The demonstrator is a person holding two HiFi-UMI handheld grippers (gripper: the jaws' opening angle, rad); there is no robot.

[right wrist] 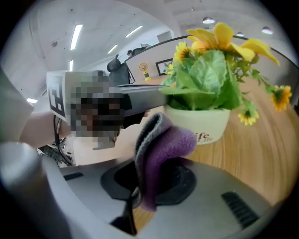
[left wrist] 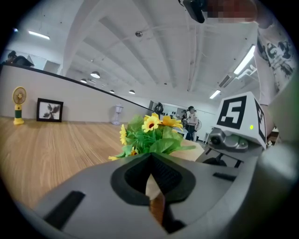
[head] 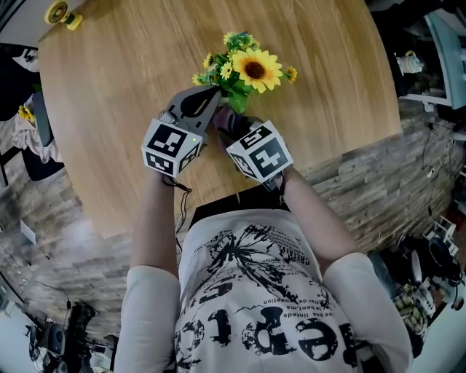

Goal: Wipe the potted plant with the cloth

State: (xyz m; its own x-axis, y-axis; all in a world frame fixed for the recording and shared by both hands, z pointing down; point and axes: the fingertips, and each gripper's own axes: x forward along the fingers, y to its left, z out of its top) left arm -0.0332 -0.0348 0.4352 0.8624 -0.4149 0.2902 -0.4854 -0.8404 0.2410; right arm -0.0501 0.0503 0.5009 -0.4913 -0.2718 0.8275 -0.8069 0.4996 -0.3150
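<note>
Round wooden table [head: 102,109]; small yellow fan [head: 62,14] at its far edge, well beyond both grippers. Left gripper [left wrist: 152,182]: jaws together, empty, tip just beside the potted plant [head: 244,73]. Right gripper [right wrist: 140,186]: clamped on the purple cloth [right wrist: 163,149], plant close ahead.

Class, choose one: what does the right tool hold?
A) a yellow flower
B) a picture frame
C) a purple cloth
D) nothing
C: the right gripper view shows the purple cloth folded between the closed jaws of the right tool, near the white pot.
</note>
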